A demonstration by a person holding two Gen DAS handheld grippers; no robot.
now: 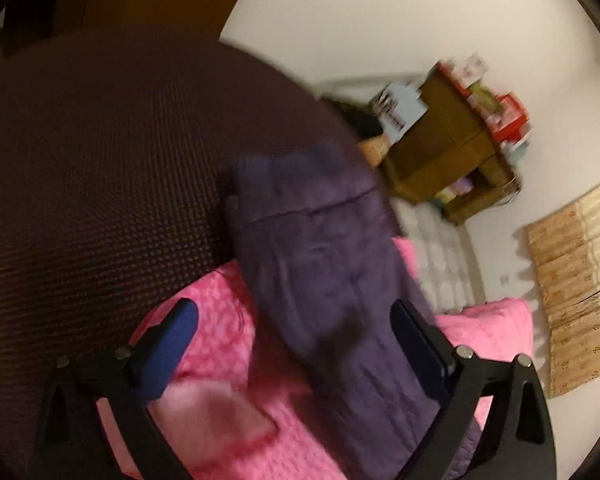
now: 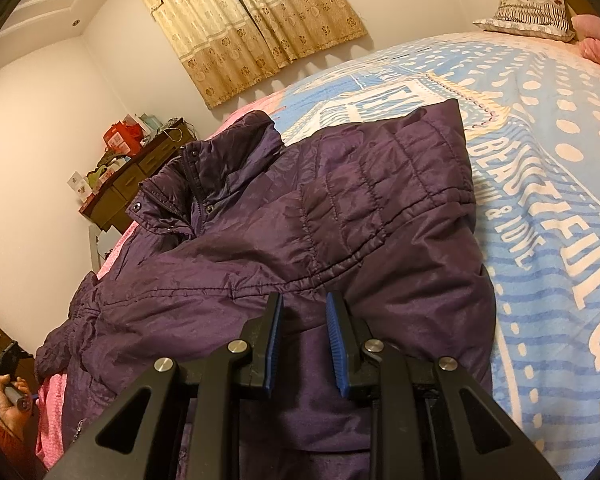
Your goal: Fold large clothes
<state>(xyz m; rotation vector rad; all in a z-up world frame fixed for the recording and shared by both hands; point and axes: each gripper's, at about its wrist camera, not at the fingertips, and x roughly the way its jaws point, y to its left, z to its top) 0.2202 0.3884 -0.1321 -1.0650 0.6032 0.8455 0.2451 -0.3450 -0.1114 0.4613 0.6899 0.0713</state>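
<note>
Lying rumpled on the bed (image 2: 540, 160), a quilted purple jacket (image 2: 300, 220).

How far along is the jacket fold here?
Partly done: the purple jacket lies on the bed with one quilted sleeve folded across it. The right hand-held gripper rests on its fabric. The left hand-held gripper stands open over another part. Final folds remain.

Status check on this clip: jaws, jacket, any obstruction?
Left gripper jaws wide, empty, over purple sleeve. Right gripper jaws narrow, fabric between, grip unclear. Purple jacket part-folded on bed. Nothing obstructing.
</note>
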